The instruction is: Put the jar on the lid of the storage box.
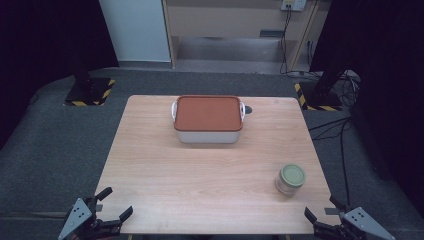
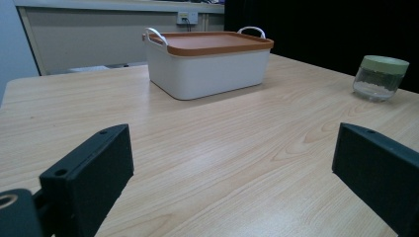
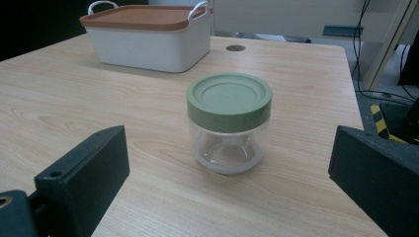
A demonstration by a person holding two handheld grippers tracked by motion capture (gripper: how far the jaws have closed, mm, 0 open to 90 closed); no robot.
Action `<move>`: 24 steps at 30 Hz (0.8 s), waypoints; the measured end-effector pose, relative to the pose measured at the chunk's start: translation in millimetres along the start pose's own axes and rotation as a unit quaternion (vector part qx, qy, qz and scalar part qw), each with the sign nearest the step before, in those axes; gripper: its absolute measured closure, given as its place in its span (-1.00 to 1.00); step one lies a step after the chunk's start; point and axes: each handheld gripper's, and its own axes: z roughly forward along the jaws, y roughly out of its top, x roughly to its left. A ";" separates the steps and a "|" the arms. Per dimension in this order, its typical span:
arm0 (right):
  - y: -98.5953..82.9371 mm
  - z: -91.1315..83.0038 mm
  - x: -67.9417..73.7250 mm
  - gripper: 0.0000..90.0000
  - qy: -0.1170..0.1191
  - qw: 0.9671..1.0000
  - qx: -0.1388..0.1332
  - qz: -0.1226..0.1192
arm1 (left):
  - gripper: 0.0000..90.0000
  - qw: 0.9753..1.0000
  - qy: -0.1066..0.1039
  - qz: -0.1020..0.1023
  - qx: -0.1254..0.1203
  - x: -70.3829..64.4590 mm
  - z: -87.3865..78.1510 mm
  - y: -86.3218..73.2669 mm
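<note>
A white box with a brown lid point(image 1: 208, 119) and white handles stands at the back middle of the wooden table point(image 1: 165, 170). A clear glass jar with a green lid point(image 1: 290, 179) sits near the front right. My left gripper point(image 1: 116, 204) is open at the front left corner, well short of the box point(image 2: 207, 61); the jar point(image 2: 380, 77) is far to its right. My right gripper point(image 1: 320, 214) is open at the front right corner, with the jar point(image 3: 229, 121) upright just ahead, between the lines of its jaws but untouched. The box point(image 3: 147, 35) is beyond it.
A small round grommet point(image 1: 248, 109) is set in the table just right of the box. Dark floor surrounds the table, with stand bases marked in yellow and black point(image 1: 90, 91) at both back sides and cables point(image 1: 335, 127) on the right.
</note>
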 end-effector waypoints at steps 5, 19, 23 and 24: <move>-1.4 -0.9 -1.5 -0.95 0.000 1.000 -0.003 0.004 | -0.97 1.000 -0.002 0.005 0.001 -0.4 0.1 0.3; -2.1 -0.9 -2.8 -0.94 0.001 1.000 -0.005 0.009 | -0.96 1.000 0.001 0.003 0.000 0.1 0.0 -0.6; -1.8 -0.5 -2.4 -0.94 0.000 1.000 -0.004 0.008 | -0.97 1.000 0.000 0.002 -0.001 0.4 -0.1 -0.8; -1.9 -0.6 -2.4 -0.94 0.001 1.000 -0.004 0.008 | -0.96 1.000 0.000 0.001 -0.001 0.5 -0.2 -0.9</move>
